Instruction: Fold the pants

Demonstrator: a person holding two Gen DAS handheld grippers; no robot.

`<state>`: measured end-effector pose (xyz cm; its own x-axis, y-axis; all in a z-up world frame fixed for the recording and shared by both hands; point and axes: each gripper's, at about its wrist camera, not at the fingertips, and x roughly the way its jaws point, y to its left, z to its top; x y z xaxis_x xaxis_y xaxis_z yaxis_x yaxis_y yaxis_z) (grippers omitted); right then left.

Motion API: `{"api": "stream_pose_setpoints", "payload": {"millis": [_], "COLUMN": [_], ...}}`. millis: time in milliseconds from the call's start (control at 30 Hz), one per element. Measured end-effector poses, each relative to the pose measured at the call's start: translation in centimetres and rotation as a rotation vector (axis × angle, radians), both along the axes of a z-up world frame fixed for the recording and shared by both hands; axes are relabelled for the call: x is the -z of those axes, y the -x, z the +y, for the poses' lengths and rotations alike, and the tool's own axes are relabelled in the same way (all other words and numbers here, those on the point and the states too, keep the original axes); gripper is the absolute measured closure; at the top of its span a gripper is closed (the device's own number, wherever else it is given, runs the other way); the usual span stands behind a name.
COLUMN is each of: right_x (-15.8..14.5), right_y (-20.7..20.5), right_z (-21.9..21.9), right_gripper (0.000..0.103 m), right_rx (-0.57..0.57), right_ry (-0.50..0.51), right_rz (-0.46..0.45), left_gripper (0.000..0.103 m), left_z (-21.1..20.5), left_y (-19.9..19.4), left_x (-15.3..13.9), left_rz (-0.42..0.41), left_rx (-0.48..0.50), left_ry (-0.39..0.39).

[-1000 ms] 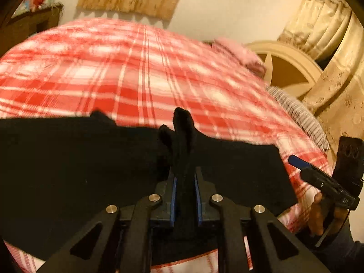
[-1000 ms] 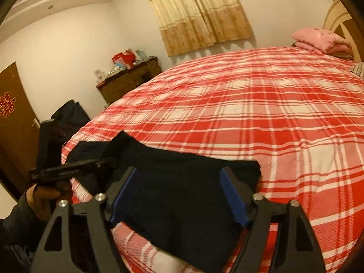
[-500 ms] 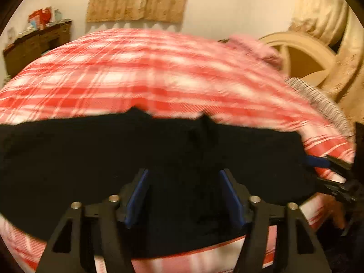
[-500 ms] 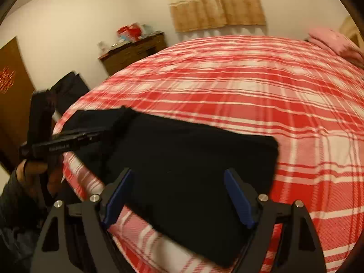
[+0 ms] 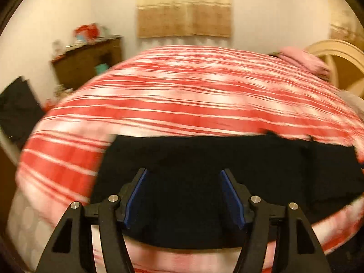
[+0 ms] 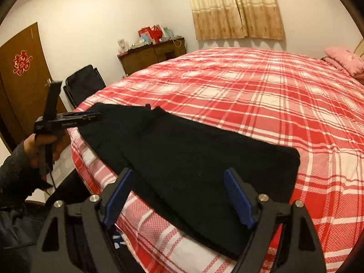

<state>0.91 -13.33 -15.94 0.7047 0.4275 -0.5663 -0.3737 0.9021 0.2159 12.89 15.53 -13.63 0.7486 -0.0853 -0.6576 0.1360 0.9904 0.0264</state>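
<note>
The black pants (image 6: 193, 157) lie flat in a long strip along the near edge of a red and white plaid bed (image 6: 261, 95). In the left wrist view, which is blurred, the pants (image 5: 204, 159) fill the lower middle. My left gripper (image 5: 184, 177) is open and empty above the pants; in the right wrist view it (image 6: 95, 117) hovers at their far left end. My right gripper (image 6: 178, 176) is open and empty above the near right part of the pants.
A pink pillow (image 6: 345, 60) lies at the head of the bed. A wooden dresser (image 6: 154, 54) with clutter stands by the far wall. A black chair (image 6: 84, 86) stands by a brown door (image 6: 20, 79). Curtains (image 6: 236, 9) hang behind.
My left gripper has opened and let go of the pants fabric it pinched, and has swung left. The pants now lie flat. My right gripper has drawn back a little.
</note>
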Motion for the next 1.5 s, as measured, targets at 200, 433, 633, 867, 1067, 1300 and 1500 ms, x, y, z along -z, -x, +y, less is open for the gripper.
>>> {"api": "stream_pose_setpoints", "payload": {"millis": [200,433,633,867,1067,1300,1500], "right_x": [0.6,0.9,1.1,0.9,0.5,0.1,-0.9], "right_y": [-0.2,0.2,0.2,0.5,0.6,0.5,0.7], "right_z": [0.7,0.9,1.0,1.0,0.6,-0.3,-2.0], "right_gripper": [0.019,0.019,0.019,0.019,0.019,0.019,0.019], "right_rx": [0.004,0.005,0.011,0.017,0.03,0.077,0.13], "right_ry": [0.031,0.04,0.037,0.038,0.025,0.008,-0.02], "right_rz": [0.017,0.024,0.034,0.017,0.005,-0.011,-0.045], "left_gripper": [0.037,0.037,0.038,0.087,0.089,0.09,0.091], "left_z": [7.1,7.6,7.2,5.6,6.1,2.5,-4.3], "left_y": [-2.7,-4.4,-5.3,-3.4,-1.9,1.1,2.9], "left_x": [0.8,3.5,3.8,2.3,0.0,-5.7,-9.6], "left_rz": [-0.003,0.062,0.079,0.095,0.064,-0.004,0.015], "left_rx": [-0.161,-0.107,-0.076,-0.012,-0.034,0.084,0.21], "left_ry": [-0.015,0.116,0.125,0.097,0.192,0.369,0.477]}}
